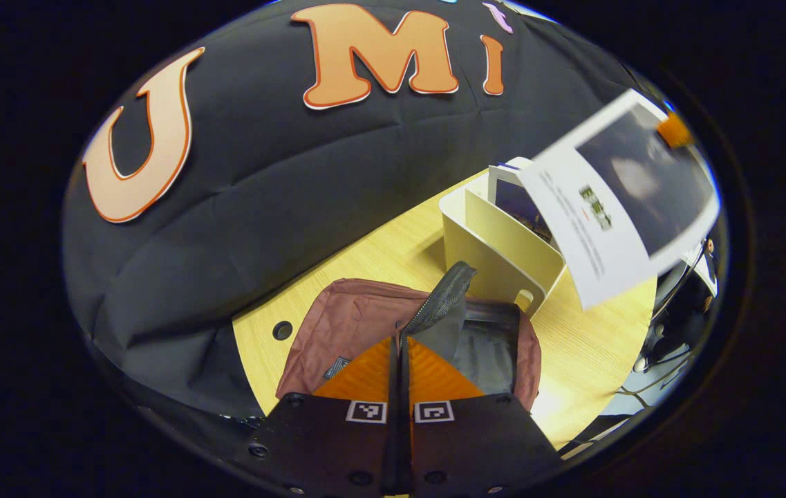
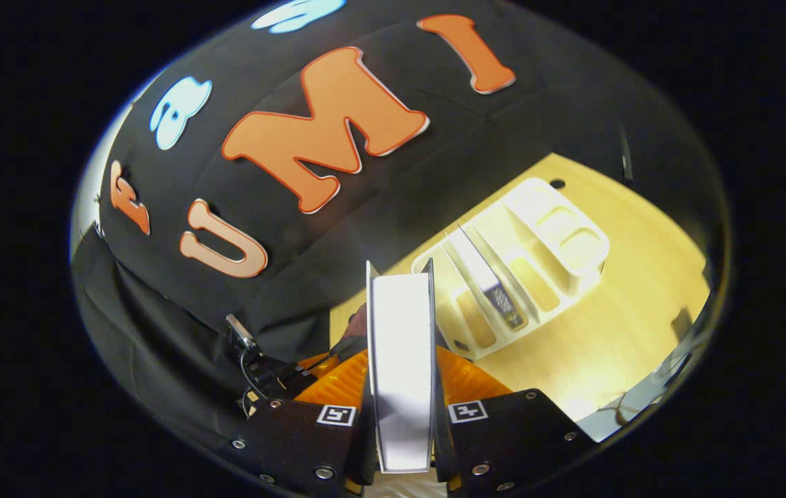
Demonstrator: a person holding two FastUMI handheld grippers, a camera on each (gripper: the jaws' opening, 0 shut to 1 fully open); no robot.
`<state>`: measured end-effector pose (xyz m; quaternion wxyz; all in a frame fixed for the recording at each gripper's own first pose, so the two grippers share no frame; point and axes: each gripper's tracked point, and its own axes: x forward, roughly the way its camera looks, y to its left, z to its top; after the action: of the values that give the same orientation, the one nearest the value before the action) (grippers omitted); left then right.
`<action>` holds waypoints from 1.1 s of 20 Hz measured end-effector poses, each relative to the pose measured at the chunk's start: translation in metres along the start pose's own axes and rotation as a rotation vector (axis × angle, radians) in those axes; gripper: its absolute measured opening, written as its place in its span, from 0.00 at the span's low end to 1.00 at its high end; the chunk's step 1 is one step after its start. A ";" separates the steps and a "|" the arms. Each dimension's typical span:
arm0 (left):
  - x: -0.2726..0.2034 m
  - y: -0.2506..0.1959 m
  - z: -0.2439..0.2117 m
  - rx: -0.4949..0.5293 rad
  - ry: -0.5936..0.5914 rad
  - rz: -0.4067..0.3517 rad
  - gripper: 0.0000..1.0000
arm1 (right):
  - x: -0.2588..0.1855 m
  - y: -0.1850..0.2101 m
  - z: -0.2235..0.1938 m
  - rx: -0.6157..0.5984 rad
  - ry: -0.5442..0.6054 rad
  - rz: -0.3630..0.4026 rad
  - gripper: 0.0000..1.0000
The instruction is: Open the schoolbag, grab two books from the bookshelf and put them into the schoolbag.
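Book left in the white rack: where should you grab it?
Probably the book by its top edge, coming down from above with one finger on each cover. It stands on edge in a slot of the bookshelf, whose dividers shield its lower part.

The left gripper view is looking down along its fingers at the schoolbag (image 1: 365, 325) close below. The right gripper view is facing the rack (image 2: 545, 256) from above. Both are sharing the wooden table (image 1: 593, 346) and rack.
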<state>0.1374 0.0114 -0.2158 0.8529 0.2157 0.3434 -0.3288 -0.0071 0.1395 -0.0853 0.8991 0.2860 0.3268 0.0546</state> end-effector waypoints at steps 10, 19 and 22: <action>-0.009 -0.010 0.016 0.016 -0.001 0.005 0.01 | 0.103 -0.083 -0.133 0.424 0.036 0.150 0.33; -0.024 -0.039 0.025 0.042 -0.015 -0.008 0.01 | 0.234 -0.044 -0.185 0.471 0.100 0.206 0.33; -0.023 -0.045 0.022 0.023 -0.009 -0.037 0.01 | 0.257 -0.027 -0.183 0.491 0.069 0.216 0.33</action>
<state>0.1025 -0.0233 -0.1910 0.8457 0.2174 0.3396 -0.3496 0.0778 0.2779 -0.3576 0.7803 0.5265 0.3281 0.0790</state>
